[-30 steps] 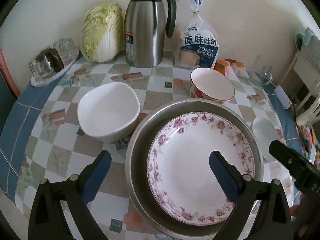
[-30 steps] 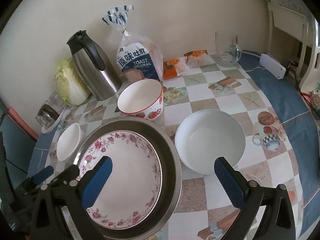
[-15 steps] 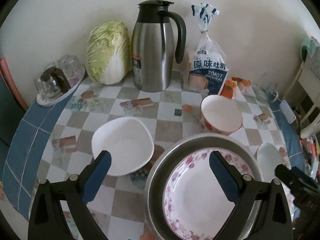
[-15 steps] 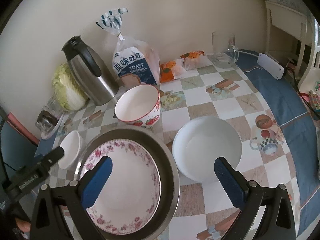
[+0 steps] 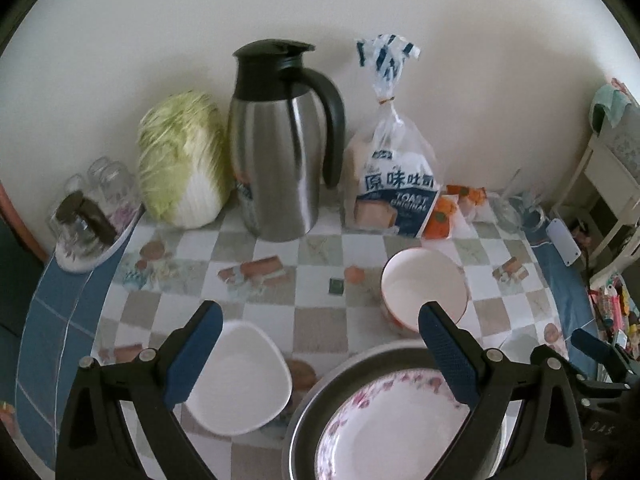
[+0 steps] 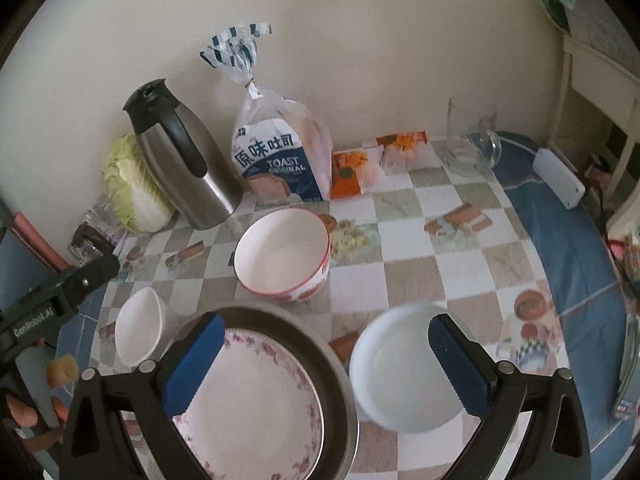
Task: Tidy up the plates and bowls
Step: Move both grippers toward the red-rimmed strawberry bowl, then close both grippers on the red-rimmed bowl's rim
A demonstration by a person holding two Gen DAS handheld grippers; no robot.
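Wall (image 5: pixel 460 80): plain cream, unmarked, runs behind the whole table in both views. Light is soft and even; source not visible.

Table (image 6: pixel 420 240): covered by a cloth of white, beige and pale green checks with small printed pictures; blue border (image 6: pixel 568 264) along the curved edge (edge looks rounded, though fisheye may exaggerate).

White furniture (image 5: pixel 600 184) stands past the table's right end, against the wall; in the right wrist view its frame (image 6: pixel 592 92) shows open shelving. A reddish strip (image 6: pixel 32 236) sits at the far left.
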